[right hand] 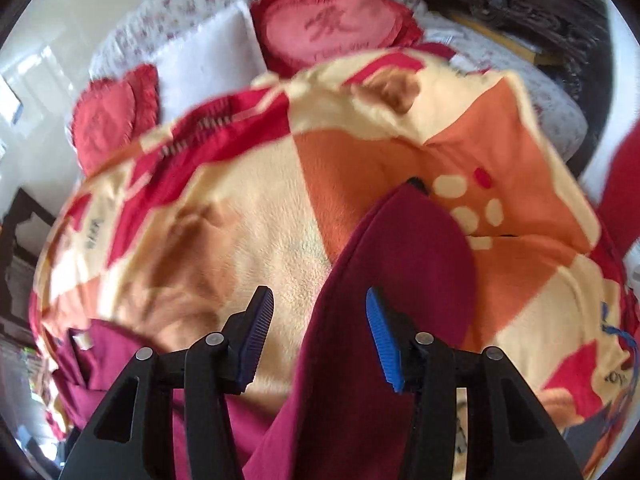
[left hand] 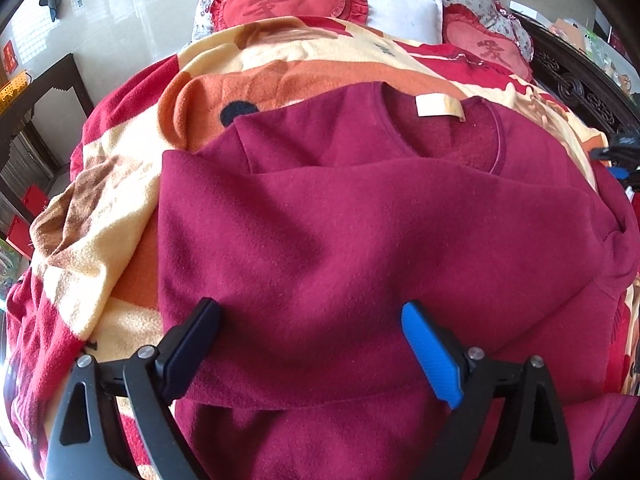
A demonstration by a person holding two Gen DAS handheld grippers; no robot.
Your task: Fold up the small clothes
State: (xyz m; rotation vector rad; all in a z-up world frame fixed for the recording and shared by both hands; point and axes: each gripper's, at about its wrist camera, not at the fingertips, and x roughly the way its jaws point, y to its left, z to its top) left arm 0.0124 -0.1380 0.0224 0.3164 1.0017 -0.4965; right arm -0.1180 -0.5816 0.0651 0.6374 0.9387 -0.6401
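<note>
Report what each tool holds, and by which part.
Neither holds anything. The left tool is open over the maroon shirt's folded body; the right tool is open, with a sleeve of it running between the fingers, unclamped.

I'm looking at a home bedroom: a bed carrying a patterned blanket, heart-shaped cushions, probably a pillow.

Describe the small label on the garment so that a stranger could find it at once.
Start from the big patterned blanket covering the bed, then find the maroon top spread on it. At its round neckline, on the side toward the pillows, sits the cream label. It is the only pale patch on the dark red cloth.
</note>
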